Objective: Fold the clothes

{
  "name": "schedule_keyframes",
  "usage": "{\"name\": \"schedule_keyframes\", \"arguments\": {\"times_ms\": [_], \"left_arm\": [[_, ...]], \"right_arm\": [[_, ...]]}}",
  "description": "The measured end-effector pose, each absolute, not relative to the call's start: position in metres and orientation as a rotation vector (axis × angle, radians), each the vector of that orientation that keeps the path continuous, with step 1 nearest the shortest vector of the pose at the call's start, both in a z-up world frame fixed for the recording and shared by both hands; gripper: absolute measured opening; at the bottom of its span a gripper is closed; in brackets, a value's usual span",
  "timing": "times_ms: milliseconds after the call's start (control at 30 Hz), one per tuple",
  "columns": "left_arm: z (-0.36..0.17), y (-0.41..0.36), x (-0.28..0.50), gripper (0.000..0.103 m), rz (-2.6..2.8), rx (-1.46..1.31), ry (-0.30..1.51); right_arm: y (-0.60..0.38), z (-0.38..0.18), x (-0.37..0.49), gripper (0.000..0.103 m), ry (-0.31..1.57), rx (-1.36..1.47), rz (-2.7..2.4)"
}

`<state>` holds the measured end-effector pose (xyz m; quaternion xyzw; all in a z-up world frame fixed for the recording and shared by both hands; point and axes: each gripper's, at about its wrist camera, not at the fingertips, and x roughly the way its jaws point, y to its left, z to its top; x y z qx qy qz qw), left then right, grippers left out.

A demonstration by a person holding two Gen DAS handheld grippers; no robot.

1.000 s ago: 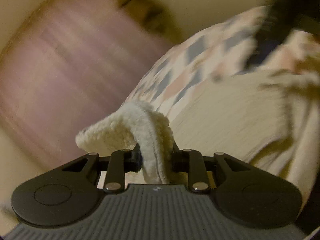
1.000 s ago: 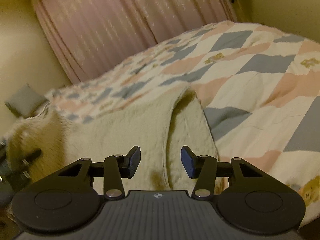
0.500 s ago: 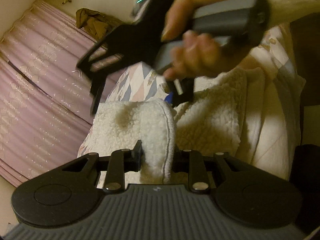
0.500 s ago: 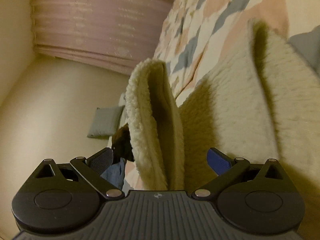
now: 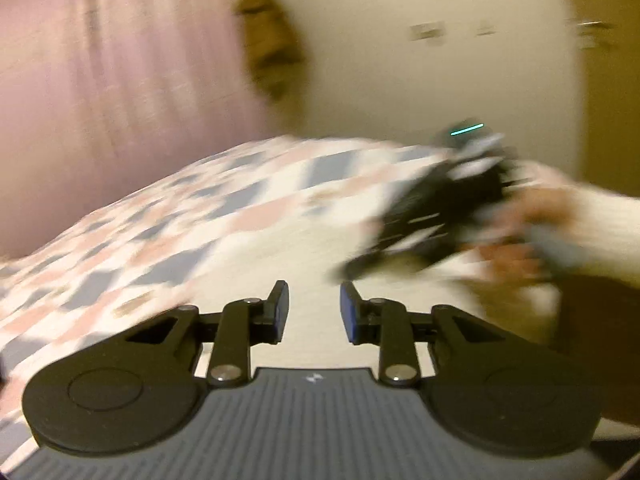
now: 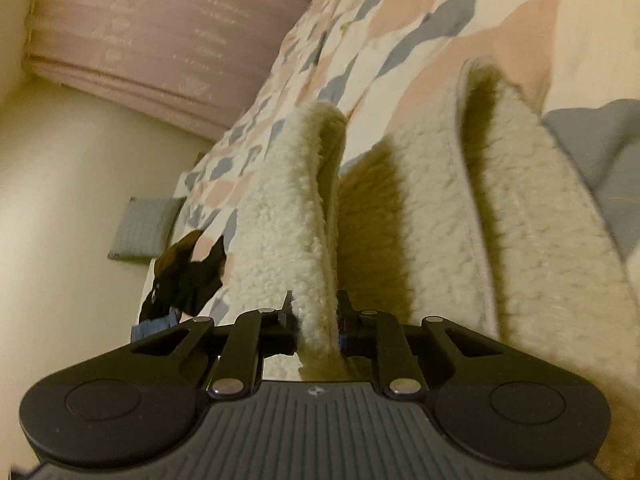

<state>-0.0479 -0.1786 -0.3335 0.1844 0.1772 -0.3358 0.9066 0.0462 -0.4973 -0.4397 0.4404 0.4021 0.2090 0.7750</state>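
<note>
The cream fleece garment lay spread on the bed's patchwork quilt, evidently for folding. One raised fold stood between the pads of the right hand-held gripper, whose jaws were closing and pressed on it. The left hand-held gripper was seen partly parted and empty above the quilt; the view was blurred.
</note>
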Motion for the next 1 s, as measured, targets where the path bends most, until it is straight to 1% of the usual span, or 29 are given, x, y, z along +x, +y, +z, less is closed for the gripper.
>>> {"name": "schedule_keyframes", "arguments": {"times_ms": [200,300,333,467,533,600,633,667,733,800,833,867,933,1000], "left_arm": [[-0.341,-0.205,0.009,0.024,-0.683,0.375,0.446],[-0.356,-0.221,0.018,0.025,-0.704,0.373,0.479],[-0.362,-0.225,0.019,0.029,-0.711,0.371,0.491],[-0.384,-0.241,0.024,0.029,-0.723,0.405,0.538],[-0.385,-0.246,0.020,0.029,-0.717,0.449,0.533],[-0.377,-0.243,0.017,0.032,-0.715,0.456,0.517],[-0.372,-0.241,0.019,0.034,-0.705,0.439,0.510],[-0.366,-0.238,0.027,0.036,-0.688,0.410,0.506],[-0.360,-0.234,0.045,0.036,-0.640,0.363,0.522],[-0.367,-0.237,0.063,0.034,-0.615,0.386,0.561],[-0.375,-0.240,0.068,0.034,-0.611,0.408,0.588],[-0.382,-0.242,0.071,0.033,-0.603,0.429,0.600],[-0.396,-0.246,0.069,0.033,-0.577,0.479,0.600],[-0.400,-0.243,0.067,0.033,-0.574,0.465,0.593]], "right_arm": [[-0.516,-0.383,0.031,0.014,0.752,0.830,0.411],[-0.536,-0.378,0.027,0.014,0.749,0.828,0.320],[-0.544,-0.381,0.027,0.014,0.757,0.842,0.289],[-0.568,-0.412,0.023,0.014,0.804,0.890,0.200],[-0.566,-0.434,0.022,0.014,0.852,0.897,0.171],[-0.560,-0.455,0.022,0.015,0.899,0.917,0.194],[-0.557,-0.460,0.022,0.019,0.906,0.917,0.211],[-0.555,-0.460,0.023,0.025,0.900,0.915,0.233],[-0.554,-0.455,0.028,0.030,0.884,0.897,0.260],[-0.554,-0.446,0.035,0.037,0.857,0.880,0.287],[-0.556,-0.441,0.038,0.042,0.838,0.874,0.294],[-0.558,-0.435,0.042,0.044,0.818,0.867,0.295],[-0.564,-0.426,0.053,0.044,0.768,0.849,0.301],[-0.570,-0.426,0.071,0.044,0.736,0.848,0.297]]}}
